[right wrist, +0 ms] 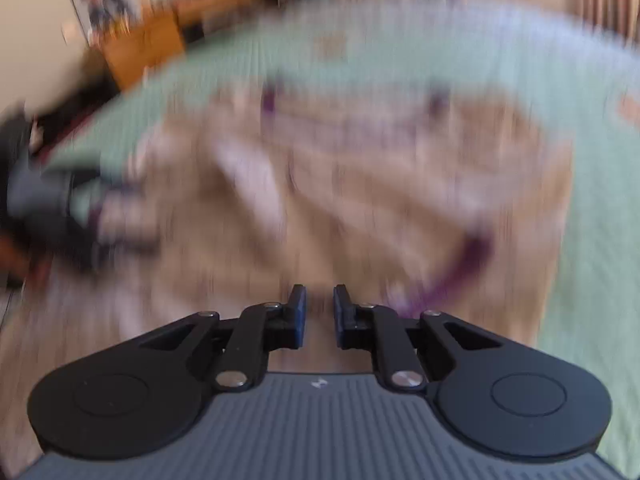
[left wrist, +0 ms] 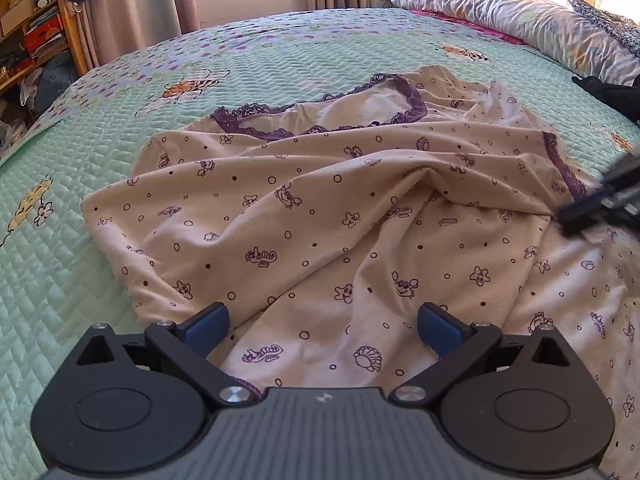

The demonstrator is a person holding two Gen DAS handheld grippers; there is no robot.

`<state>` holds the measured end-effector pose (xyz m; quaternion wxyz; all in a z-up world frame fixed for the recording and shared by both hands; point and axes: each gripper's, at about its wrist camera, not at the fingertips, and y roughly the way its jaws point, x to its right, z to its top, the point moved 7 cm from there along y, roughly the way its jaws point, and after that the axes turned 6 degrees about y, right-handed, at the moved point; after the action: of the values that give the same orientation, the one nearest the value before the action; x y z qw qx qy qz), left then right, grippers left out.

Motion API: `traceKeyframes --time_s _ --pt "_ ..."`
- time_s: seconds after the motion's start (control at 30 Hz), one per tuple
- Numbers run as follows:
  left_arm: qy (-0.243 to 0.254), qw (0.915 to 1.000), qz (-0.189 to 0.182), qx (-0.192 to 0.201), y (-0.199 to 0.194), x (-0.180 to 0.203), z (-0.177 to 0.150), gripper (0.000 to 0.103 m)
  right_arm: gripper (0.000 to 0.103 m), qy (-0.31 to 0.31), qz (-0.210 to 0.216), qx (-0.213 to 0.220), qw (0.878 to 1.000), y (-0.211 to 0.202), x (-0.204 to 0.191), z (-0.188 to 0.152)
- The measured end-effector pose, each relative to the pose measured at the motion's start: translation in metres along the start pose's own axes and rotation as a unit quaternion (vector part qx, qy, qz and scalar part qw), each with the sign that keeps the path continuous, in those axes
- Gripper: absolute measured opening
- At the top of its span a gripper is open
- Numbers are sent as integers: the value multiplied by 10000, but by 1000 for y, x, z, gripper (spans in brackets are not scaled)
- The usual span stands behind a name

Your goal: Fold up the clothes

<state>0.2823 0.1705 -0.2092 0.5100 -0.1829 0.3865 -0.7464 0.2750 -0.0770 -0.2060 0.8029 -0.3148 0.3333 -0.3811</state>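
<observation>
One rumpled cream nightdress (left wrist: pixel 320 216) before you, purple lace trim, sharp only in left view, your left hand-held gripper (left wrist: pixel 322 330) wide open, empty, right hand-held gripper (right wrist: pixel 320 312) slightly parted, empty.

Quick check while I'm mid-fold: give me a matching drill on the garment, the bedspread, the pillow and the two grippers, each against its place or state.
Things:
1. cream nightdress with purple lace trim
2. mint-green quilted bedspread
3. crumpled floral pillow
4. left gripper
5. right gripper

States:
A. jaws narrowly apart, nothing between them
B. at the head of the bed
C. spread rumpled on the bed
D. jaws wide open over the cloth
E. covers the mattress

Pairs: 1-C, 2-E, 3-B, 4-D, 5-A
</observation>
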Motion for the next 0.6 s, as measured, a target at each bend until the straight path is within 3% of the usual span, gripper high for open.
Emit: traceKeyframes --time_s 0.1,0.17,0.27,0.37,0.5,0.6 --pt "-6 10000 -19 41 0 -1 -1 102 16 46 -102 45 9999 -29 5 -10" --pt "-21 10000 -11 57 0 -1 -2 102 17 202 7 423 9989 -40 1 4" --pt "-72 10000 -11 42 -1 -1 -1 102 22 190 408 951 9945 -27 -18 31" --pt "-98 9999 -99 94 -9 -2 -1 98 26 213 668 842 9940 6 -31 38" --pt "-111 9980 -349 513 -36 -2 3 95 26 -131 188 393 9990 18 -27 12" --pt "-194 9933 -443 1053 -55 -6 6 95 26 -771 69 970 9923 -12 -42 6"
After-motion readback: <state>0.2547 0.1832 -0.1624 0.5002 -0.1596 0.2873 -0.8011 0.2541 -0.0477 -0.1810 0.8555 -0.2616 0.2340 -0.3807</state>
